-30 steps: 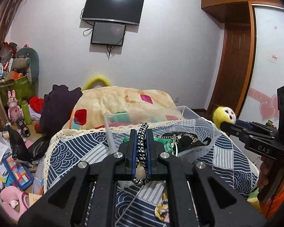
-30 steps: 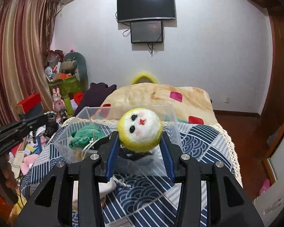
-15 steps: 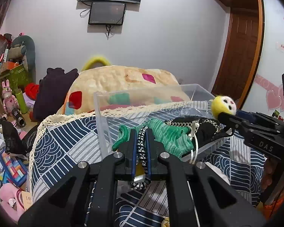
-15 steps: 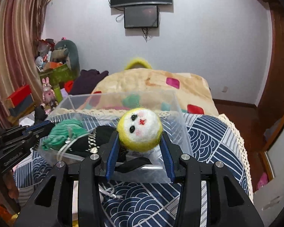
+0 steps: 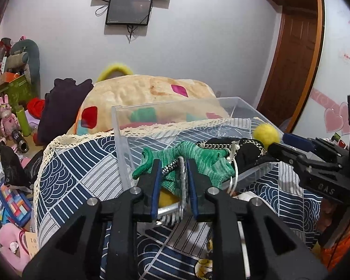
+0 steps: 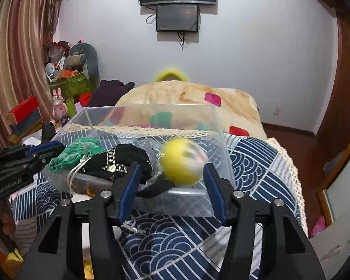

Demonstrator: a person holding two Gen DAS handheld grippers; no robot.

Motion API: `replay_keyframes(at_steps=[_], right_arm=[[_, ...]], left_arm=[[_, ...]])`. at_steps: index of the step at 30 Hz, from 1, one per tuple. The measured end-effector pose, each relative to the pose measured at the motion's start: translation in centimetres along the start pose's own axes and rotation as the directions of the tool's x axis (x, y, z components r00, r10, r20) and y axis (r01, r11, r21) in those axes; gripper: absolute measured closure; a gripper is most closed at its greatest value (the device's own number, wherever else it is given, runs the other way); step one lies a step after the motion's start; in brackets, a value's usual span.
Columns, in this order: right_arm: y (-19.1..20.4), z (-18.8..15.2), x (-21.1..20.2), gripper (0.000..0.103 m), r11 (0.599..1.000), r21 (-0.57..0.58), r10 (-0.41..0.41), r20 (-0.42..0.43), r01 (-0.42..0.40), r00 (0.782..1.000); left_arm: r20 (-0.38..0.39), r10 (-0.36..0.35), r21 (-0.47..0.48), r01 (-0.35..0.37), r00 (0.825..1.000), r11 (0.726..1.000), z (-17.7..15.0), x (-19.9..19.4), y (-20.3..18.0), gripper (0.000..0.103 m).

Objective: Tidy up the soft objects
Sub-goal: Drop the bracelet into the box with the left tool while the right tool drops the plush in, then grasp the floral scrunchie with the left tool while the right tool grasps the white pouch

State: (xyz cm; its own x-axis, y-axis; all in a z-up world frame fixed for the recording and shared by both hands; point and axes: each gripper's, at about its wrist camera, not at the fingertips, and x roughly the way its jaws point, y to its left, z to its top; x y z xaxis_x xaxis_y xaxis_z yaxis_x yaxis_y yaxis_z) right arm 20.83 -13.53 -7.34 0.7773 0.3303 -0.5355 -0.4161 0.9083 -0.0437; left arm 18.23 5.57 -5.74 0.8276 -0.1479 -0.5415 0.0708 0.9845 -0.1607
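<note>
Right, two grippers over one clear plastic box (image 6: 218, 126) sitting on the blue wave-patterned bedspread (image 6: 252, 161). Count the soft things: one yellow ball (image 6: 182, 162), one green knitted piece (image 5: 205, 161), one black fabric item with gold trim (image 6: 123, 158), one black-and-white braided cord (image 5: 172, 166).

The right gripper (image 6: 172, 186) has its jaws spread wide; the yellow ball is blurred between them, just above the box's near right corner, and neither blue pad visibly presses on it. The left gripper (image 5: 171, 179) has its jaws parted a little, with the braided cord running loosely through the gap; whether the pads pinch it, I cannot tell. The cord drapes over the box's near left rim, partly inside, partly out.

Inside the box, the green piece lies at the left, the black item in the middle, both piled against the near wall and lapping over its edge. A white string (image 6: 75, 170) trails out over that same wall. The far half of the box floor shows bare, and so does the right side behind the ball. The bedspread's lace edge (image 6: 289, 163) runs along the right, with wooden floor (image 6: 298, 140) beyond.
</note>
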Motion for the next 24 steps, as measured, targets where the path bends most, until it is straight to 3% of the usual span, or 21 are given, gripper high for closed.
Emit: replay_keyframes(at_steps=[3, 9, 12, 17, 24], right_arm=[[-0.2, -0.2, -0.7, 0.042, 1.000, 0.006, 0.004, 0.012, -0.004, 1.000], [0.1, -0.1, -2.4, 0.041, 0.999, 0.019, 0.047, 0.040, -0.048, 0.998], [1.0, -0.2, -3.2, 0.035, 0.997, 0.008, 0.074, 0.057, -0.074, 0.996], [3.2, -1.0, -4.1, 0.025, 0.993, -0.038, 0.113, 0.068, -0.110, 0.991], [5.0, -2.7, -2.8, 0.024, 0.982, -0.056, 0.181, 0.011, -0.180, 0.984]], left_arm=[[0.008, 0.004, 0.005, -0.004, 1.000, 1.000, -0.1, -0.6, -0.1, 0.076], [0.061, 0.019, 0.024, -0.021, 0.998, 0.999, -0.4, -2.9, -0.6, 0.052], [0.089, 0.018, 0.032, -0.021, 0.996, 0.999, -0.7, -4.3, -1.1, 0.043], [0.108, 0.039, 0.031, -0.043, 0.993, 0.999, -1.9, -6.1, -1.5, 0.010], [0.049, 0.057, 0.038, -0.059, 0.997, 0.998, -4.7, -6.6, -0.9, 0.007]])
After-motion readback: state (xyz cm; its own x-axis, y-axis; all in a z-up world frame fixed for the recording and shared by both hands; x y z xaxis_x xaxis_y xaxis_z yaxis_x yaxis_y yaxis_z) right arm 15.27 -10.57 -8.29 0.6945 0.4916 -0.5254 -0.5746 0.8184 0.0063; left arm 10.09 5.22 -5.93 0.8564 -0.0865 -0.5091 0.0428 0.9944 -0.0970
